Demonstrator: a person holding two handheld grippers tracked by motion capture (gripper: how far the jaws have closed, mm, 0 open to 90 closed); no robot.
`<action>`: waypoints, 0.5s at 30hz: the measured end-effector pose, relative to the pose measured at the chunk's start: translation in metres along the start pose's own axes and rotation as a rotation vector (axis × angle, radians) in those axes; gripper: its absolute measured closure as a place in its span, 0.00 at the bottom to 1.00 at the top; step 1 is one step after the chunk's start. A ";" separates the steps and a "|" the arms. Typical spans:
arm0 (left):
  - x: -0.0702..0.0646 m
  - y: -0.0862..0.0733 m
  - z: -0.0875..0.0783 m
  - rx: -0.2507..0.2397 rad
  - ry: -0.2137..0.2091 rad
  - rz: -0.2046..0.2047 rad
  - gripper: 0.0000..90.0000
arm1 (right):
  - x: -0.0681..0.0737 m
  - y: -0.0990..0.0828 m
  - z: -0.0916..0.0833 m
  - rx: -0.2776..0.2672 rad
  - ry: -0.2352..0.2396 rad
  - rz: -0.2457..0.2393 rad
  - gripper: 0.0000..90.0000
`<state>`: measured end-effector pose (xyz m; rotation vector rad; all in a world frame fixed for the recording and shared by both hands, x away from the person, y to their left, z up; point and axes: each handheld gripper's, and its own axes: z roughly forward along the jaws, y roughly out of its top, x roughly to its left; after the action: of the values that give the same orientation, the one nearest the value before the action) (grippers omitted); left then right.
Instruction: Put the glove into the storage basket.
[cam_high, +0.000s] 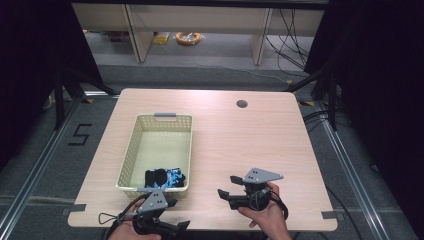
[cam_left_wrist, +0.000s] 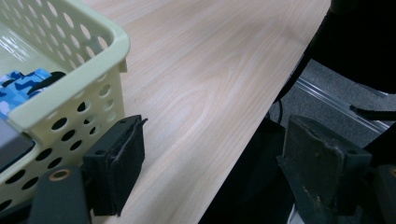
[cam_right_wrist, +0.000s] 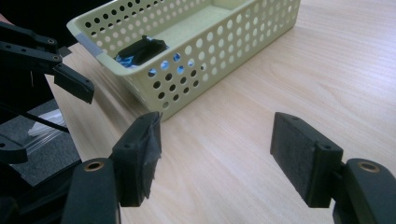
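Parked wide open and empty at the near table (cam_high: 225, 140) edge, left tongs (cam_left_wrist: 205, 163) and right tongs (cam_right_wrist: 215, 158), apparently finished, dark and blue cloth (cam_high: 165, 177) resting in basket (cam_high: 131, 150) just beyond the left tongs.

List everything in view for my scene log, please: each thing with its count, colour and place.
table: one, light wood, centre, on grey floor
hole: one, dark, table's far right
basket: one, pale yellow, perforated, table's left half
grey tab: one, basket's far rim
cloth items: black and blue patterned, count unclear, basket's near end
cable coil: one, yellow-orange, floor beyond table
left gripper: one, black, open, near edge beside basket
right gripper: one, black, open, over table's near right
hands: two, bottom edge
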<state>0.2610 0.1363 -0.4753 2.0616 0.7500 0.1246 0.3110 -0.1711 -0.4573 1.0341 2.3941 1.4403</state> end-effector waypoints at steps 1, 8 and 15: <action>0.002 -0.001 -0.001 0.022 0.007 0.022 0.23 | 0.002 -0.001 -0.002 0.012 -0.004 0.022 0.38; 0.003 -0.006 0.001 0.001 0.011 -0.029 0.23 | 0.002 -0.007 -0.005 0.006 -0.002 0.019 0.37; 0.004 -0.009 0.000 0.005 0.021 -0.016 0.23 | 0.002 -0.014 -0.007 -0.003 -0.015 0.029 0.31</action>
<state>0.2599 0.1420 -0.4838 2.0616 0.7801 0.1355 0.2992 -0.1789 -0.4650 1.0799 2.3755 1.4400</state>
